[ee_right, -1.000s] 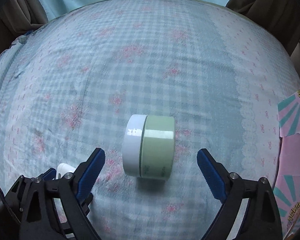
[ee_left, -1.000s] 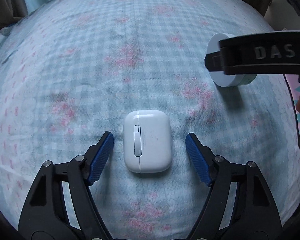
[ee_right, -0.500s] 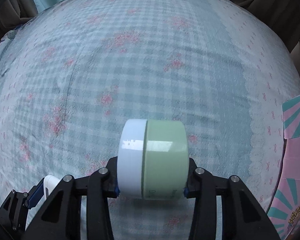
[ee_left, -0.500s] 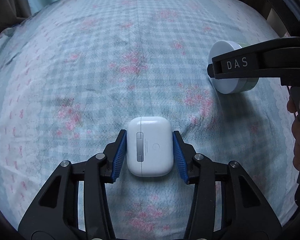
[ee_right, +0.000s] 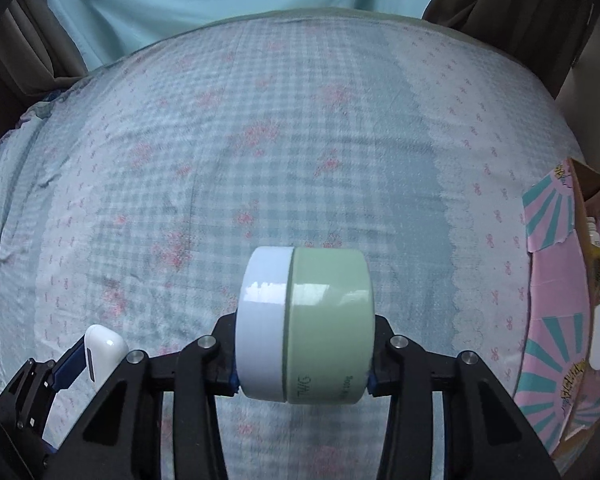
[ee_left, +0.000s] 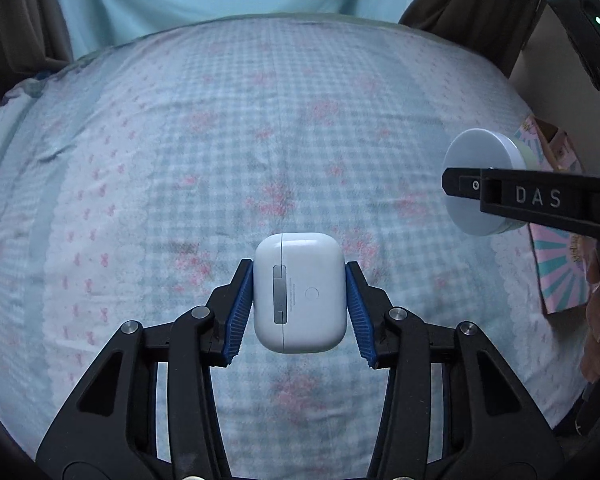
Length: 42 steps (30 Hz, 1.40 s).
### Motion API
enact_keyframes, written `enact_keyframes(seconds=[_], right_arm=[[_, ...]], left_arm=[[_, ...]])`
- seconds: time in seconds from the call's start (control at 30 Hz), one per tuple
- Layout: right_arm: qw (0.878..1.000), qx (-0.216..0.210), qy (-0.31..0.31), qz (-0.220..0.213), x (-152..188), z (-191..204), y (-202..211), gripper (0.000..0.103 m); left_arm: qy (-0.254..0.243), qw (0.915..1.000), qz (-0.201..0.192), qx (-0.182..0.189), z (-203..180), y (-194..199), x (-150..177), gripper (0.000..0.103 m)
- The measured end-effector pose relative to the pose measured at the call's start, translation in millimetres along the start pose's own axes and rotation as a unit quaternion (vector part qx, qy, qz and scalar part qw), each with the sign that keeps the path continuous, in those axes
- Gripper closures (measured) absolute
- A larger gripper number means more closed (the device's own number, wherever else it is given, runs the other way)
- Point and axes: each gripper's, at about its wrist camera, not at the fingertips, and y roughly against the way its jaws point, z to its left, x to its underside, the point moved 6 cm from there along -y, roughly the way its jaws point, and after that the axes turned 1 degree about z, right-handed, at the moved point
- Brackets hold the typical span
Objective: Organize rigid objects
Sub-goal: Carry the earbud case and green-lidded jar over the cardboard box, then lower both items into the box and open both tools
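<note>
The left claw [ee_left: 299,308] pinches a white rounded plastic earbud case [ee_left: 300,292] above the pale blue checked bed sheet [ee_left: 180,160]. The right claw [ee_right: 303,354] clamps a green round jar with a white lid [ee_right: 306,326], also above the sheet. Right of the jar lies a pink and teal cardboard box [ee_right: 560,320].

White letters "DAS" stood on the black arm of the right gripper [ee_left: 536,200], at the right of the left wrist view. The green jar [ee_right: 328,324] carried small print near its base, partly legible as "100g". Lettering on the pink box [ee_right: 568,380] at far right was too small to read.
</note>
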Motion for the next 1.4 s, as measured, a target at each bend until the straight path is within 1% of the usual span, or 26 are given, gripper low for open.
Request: enact_keyframes(seconds=[0.13, 0.17, 0.33, 0.47, 0.6, 0.7, 0.77, 0.87, 1.0, 1.07, 1.17, 1.23, 1.4], right_arm=[[1.0, -0.006, -0.018, -0.01, -0.5, -13.7, 58.2, 0.063], [1.0, -0.007, -0.025, -0.011, 1.9, -18.4, 75.7, 0.063], [0.997, -0.011, -0.07, -0.022, 11.2, -51.9, 133.0, 0.063], [0.993, 0.001, -0.107, -0.04, 23.1, -101.6, 173.8, 0.063], [0.99, 0.018, -0.131, -0.047, 38.8, -159.8, 202.5, 0.063], [0.989, 0.027, -0.137, -0.044, 51.0, -206.2, 217.1, 0.063], [0.989, 0.031, -0.138, -0.037, 58.1, -234.2, 220.1, 0.063], [0.989, 0.032, -0.139, -0.026, 68.4, -274.1, 216.7, 0.063], [0.989, 0.023, -0.148, -0.005, 79.8, -320.5, 200.3, 0.063], [0.989, 0.02, -0.147, 0.004, 83.4, -337.7, 188.9, 0.063], [0.989, 0.009, -0.147, 0.021, 86.3, -357.2, 168.6, 0.063], [0.989, 0.002, -0.146, 0.03, 88.6, -363.2, 156.0, 0.063], [0.989, -0.013, -0.132, 0.058, 93.5, -373.0, 121.9, 0.063]], left_arm=[[-0.027, 0.9992, -0.012, 0.025, -22.9, 47.9, -28.0, 0.062], [-0.037, 0.9987, -0.013, 0.032, -31.7, 58.9, -34.8, 0.062], [-0.09, 0.9933, -0.03, 0.066, -85.8, 102.9, -62.3, 0.062], [-0.123, 0.9878, -0.036, 0.089, -140.4, 122.5, -76.5, 0.062], [-0.132, 0.9848, -0.045, 0.104, -197.1, 133.6, -90.0, 0.062], [-0.138, 0.9832, -0.047, 0.109, -242.3, 136.2, -99.3, 0.062], [-0.139, 0.9823, -0.046, 0.117, -274.4, 135.3, -105.2, 0.062], [-0.139, 0.9813, -0.034, 0.128, -319.4, 125.0, -112.4, 0.062], [-0.148, 0.98, -0.018, 0.132, -373.7, 101.3, -118.6, 0.062], [-0.152, 0.9793, -0.007, 0.133, -397.9, 86.2, -120.5, 0.062], [-0.165, 0.9778, 0.011, 0.129, -428.9, 61.4, -121.6, 0.062], [-0.172, 0.9765, 0.026, 0.127, -446.5, 43.4, -121.3, 0.062], [-0.185, 0.9736, 0.061, 0.119, -473.7, -4.6, -118.4, 0.062]])
